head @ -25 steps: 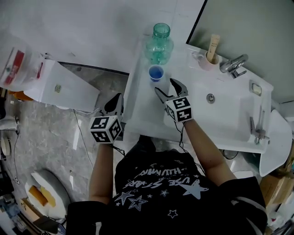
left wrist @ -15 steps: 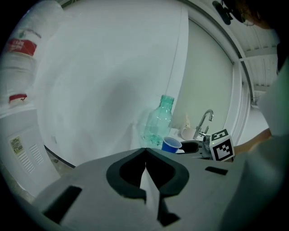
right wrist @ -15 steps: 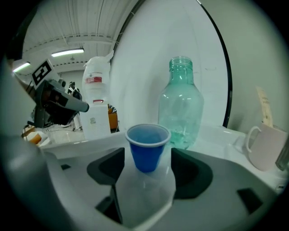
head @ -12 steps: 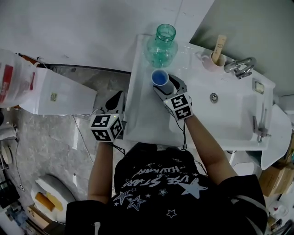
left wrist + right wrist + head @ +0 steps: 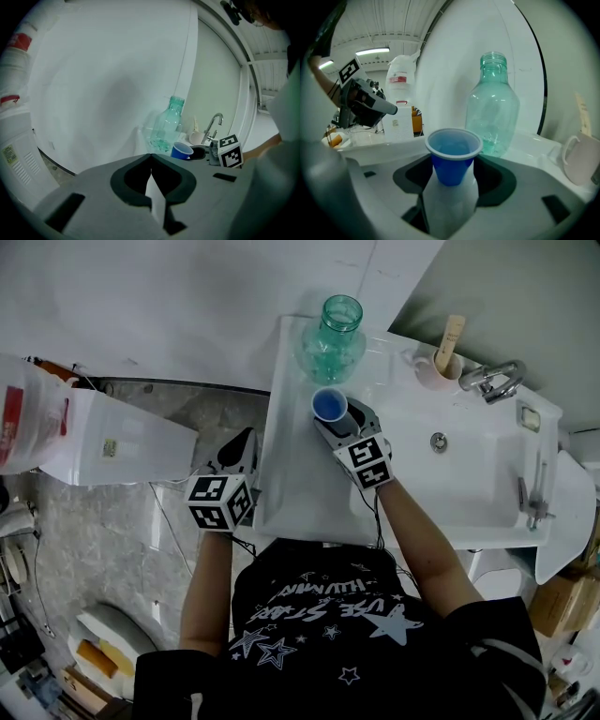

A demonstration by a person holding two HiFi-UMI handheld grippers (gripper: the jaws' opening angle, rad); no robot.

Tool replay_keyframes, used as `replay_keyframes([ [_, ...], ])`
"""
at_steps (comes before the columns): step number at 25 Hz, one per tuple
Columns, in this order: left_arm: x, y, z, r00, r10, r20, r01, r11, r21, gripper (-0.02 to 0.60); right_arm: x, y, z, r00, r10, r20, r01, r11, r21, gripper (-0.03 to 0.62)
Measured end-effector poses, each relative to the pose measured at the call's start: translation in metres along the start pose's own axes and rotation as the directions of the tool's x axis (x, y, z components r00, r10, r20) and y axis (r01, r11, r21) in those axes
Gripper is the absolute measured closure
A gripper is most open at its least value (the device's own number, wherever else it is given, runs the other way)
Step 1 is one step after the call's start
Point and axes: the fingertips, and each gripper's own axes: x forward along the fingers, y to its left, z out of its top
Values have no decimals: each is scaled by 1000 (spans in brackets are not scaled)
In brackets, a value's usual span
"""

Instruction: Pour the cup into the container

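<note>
Our left gripper [image 5: 242,442] hangs clenched and empty at 8 o'clock, off the table [image 5: 291,474]. Our right gripper [image 5: 342,421] is closing around the upright blue cup [image 5: 328,405]. The bottle [image 5: 333,334] stands just beyond, at 12 o'clock.

blue cup [image 5: 182,151] beside green bottle [image 5: 167,125]

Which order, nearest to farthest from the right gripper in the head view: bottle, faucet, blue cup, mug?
From the right gripper, whose jaws are closing:
1. Blue cup, between the jaws.
2. Bottle, just beyond the cup.
3. Mug, behind the basin, to the right.
4. Faucet, farther right.
</note>
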Motion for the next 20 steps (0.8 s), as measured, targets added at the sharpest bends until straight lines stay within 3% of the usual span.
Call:
replay_keyframes([
  [10, 8, -3, 9, 1000, -26, 9, 26, 1000, 12, 570, -8, -8, 10, 999, -36, 35, 36, 999, 10, 344],
  [20, 14, -11, 36, 997, -49, 52, 47, 998, 42, 570, -40, -37, 36, 988, -127, 89, 128, 992, -5, 344],
])
